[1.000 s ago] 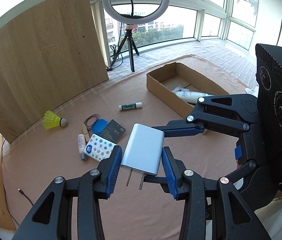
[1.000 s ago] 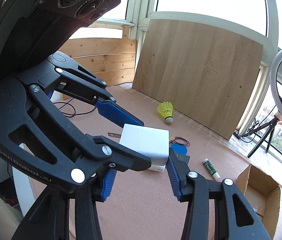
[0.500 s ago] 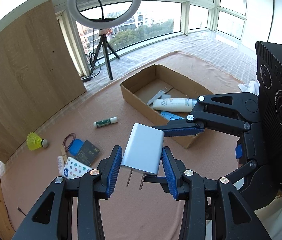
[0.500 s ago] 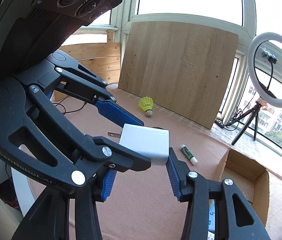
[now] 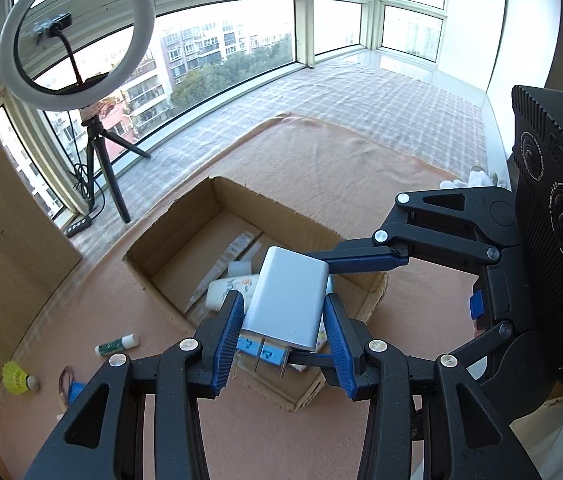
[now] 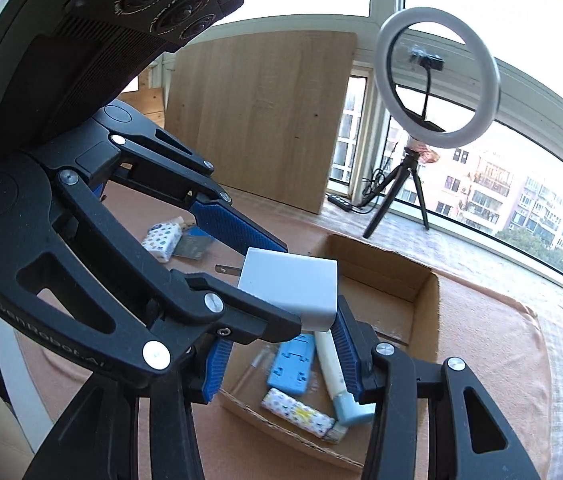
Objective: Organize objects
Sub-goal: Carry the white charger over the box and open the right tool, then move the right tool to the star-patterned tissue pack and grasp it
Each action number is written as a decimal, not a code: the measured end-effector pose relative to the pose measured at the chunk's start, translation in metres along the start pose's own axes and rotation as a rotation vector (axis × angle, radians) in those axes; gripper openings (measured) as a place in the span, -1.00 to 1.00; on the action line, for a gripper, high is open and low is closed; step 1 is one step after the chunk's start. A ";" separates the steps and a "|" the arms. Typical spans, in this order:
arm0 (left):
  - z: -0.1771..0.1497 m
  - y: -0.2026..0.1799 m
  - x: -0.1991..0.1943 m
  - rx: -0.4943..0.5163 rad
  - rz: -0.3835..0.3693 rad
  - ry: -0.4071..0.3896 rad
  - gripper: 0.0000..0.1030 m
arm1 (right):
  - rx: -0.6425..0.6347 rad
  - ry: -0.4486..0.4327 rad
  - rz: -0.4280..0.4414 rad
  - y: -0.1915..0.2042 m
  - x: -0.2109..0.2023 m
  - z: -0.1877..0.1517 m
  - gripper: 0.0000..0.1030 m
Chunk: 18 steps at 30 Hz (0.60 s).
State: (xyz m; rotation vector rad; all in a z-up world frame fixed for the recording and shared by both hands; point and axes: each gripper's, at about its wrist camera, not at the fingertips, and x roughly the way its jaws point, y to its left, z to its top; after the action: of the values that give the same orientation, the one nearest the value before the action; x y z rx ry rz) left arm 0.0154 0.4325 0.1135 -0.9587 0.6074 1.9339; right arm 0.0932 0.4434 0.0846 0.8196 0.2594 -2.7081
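Observation:
A white plug-in charger (image 5: 287, 300) hangs over the near end of an open cardboard box (image 5: 169, 240), prongs toward the left wrist camera. My left gripper (image 5: 283, 298) holds it by its two sides; its jaws are opening slightly, and the pads still touch the charger. My right gripper (image 6: 281, 328) is shut on the same charger (image 6: 289, 290) from the right, crosswise to the left one. Inside the box (image 6: 427, 308) lie a white tube (image 6: 335, 364), a blue plastic piece (image 6: 291, 368) and a patterned pack (image 6: 297, 412).
Left of the box, a green glue stick (image 5: 115, 346), a yellow shuttlecock (image 5: 17, 378), a dotted tissue pack (image 6: 161, 238) and a dark card (image 6: 193, 246) lie on the tan mat. A ring light on a tripod (image 5: 75, 36) and a wooden board (image 6: 257, 120) stand behind.
Both grippers carried the charger sideways together, from above the scattered items to above the cardboard box. The box now sits directly under the charger.

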 end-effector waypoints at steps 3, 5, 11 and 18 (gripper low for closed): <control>0.009 0.000 0.013 -0.018 0.095 0.001 0.56 | 0.007 0.036 -0.045 -0.016 0.007 -0.005 -0.16; 0.008 0.004 0.014 -0.022 0.159 -0.012 0.87 | 0.017 0.051 -0.068 -0.025 0.008 -0.009 -0.08; -0.021 0.033 0.012 -0.060 0.171 0.029 0.88 | 0.044 0.073 -0.097 -0.027 0.010 -0.013 -0.03; -0.082 0.068 -0.020 -0.134 0.175 0.036 0.88 | 0.015 0.100 -0.102 0.014 0.035 0.006 0.00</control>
State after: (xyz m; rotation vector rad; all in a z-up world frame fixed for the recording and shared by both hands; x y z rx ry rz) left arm -0.0051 0.3298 0.0848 -1.0553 0.6056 2.1389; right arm 0.0675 0.4208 0.0687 0.9735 0.3111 -2.7697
